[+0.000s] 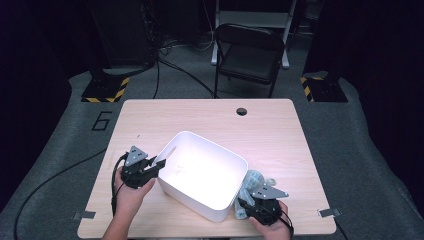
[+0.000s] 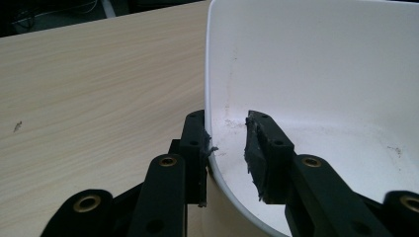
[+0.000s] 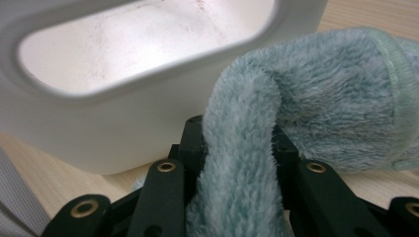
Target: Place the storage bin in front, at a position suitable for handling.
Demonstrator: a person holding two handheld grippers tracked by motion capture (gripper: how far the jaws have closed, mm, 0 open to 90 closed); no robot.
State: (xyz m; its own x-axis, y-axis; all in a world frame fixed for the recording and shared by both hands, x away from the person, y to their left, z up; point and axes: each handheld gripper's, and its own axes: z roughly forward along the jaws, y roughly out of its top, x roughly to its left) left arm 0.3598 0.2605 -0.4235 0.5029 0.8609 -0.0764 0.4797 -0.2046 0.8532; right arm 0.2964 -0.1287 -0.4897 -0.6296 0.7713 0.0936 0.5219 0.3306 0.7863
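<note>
Here I am working with a white tub (image 1: 202, 175) sitting slantwise near the middle of the table (image 1: 270, 130), closer to its near edge than its far one. My left gripper (image 1: 159, 165) is straddling the tub's left wall: in the left gripper view one jaw is lying against the outside of the rim (image 2: 210, 89) while the other is standing inside the tub with a gap to the wall, so the jaws are narrow but not pinching it. My right gripper (image 1: 243, 204) is sitting just beside the tub's right-hand corner, toward the table's near edge, and its jaws are squeezing a fluffy pale blue-green cloth (image 3: 276, 123). The cloth is bunching up against the tub's outer wall, resting on the table.
</note>
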